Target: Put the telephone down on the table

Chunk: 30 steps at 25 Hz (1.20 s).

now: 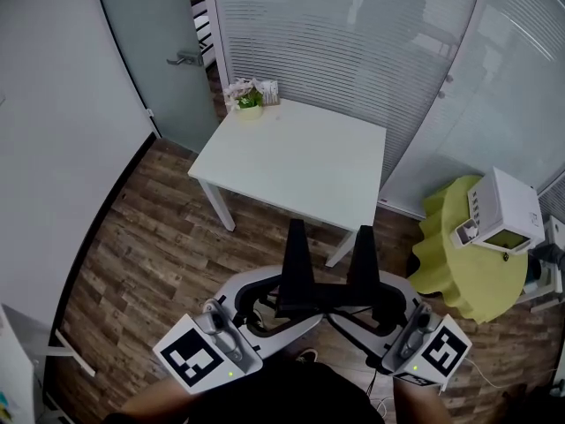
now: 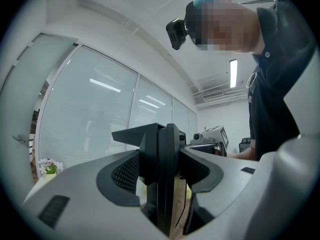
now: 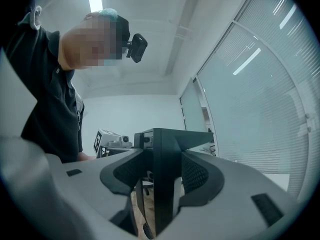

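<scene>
The telephone point(image 1: 322, 300) is black, with two upright wedge-shaped parts joined by a low bar. It hangs in front of my body, short of the near edge of the white table point(image 1: 300, 162). My left gripper point(image 1: 281, 312) clamps its left end and my right gripper point(image 1: 360, 314) its right end, the two pointing at each other. In the left gripper view the telephone point(image 2: 161, 151) fills the gap between the grey jaws of that gripper point(image 2: 165, 186). The right gripper view shows the same: the telephone point(image 3: 164, 154) sits between the pads of that gripper point(image 3: 160, 186).
A small potted plant point(image 1: 249, 101) stands at the table's far left corner. To the right, a round yellow-covered table point(image 1: 463, 268) carries a white device point(image 1: 500, 210). Behind are a door point(image 1: 168, 51) and blind-covered glass walls point(image 1: 353, 34). The floor is wood plank.
</scene>
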{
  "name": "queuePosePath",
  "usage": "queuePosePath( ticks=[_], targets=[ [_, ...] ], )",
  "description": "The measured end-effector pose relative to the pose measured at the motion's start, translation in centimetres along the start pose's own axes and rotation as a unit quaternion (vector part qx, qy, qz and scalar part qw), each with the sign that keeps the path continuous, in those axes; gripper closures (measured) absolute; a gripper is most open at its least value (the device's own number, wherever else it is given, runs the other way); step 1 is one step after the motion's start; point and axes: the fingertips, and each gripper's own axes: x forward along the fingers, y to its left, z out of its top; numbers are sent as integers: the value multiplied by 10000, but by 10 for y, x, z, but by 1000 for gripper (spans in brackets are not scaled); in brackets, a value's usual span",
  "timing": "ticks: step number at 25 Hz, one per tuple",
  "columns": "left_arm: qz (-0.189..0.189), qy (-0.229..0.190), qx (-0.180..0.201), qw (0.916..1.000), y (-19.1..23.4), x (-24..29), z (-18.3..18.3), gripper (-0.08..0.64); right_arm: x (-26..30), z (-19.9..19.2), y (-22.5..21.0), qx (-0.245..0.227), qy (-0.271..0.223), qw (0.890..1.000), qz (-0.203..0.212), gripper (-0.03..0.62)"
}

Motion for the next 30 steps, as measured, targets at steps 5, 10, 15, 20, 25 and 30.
queuePosePath(
  ticks=[5, 10, 15, 20, 25, 30],
  targets=[
    [-101, 3, 52, 9999, 44, -10, 4, 313, 43, 0, -18, 0, -1, 9999, -115, 356],
    [-206, -40, 69, 9998, 90, -26, 9, 313, 89, -2, -30, -16, 17, 9998, -207, 356],
    [-268, -32, 15, 9996, 127, -38, 9, 313, 125, -6, -40, 21, 40, 9996, -264, 356],
    [-282, -42, -94, 9995, 157, -54, 8, 313, 158, -13, -44, 78, 60, 9995, -302, 356],
    [-297, 16, -124, 9995, 182, -63, 4, 313, 182, -17, -53, 126, 77, 9994, -328, 356],
    [-208, -23, -228, 9995, 204, -59, 2, 313, 199, -21, -69, 181, 157, 9994, -255, 356]
  ],
)
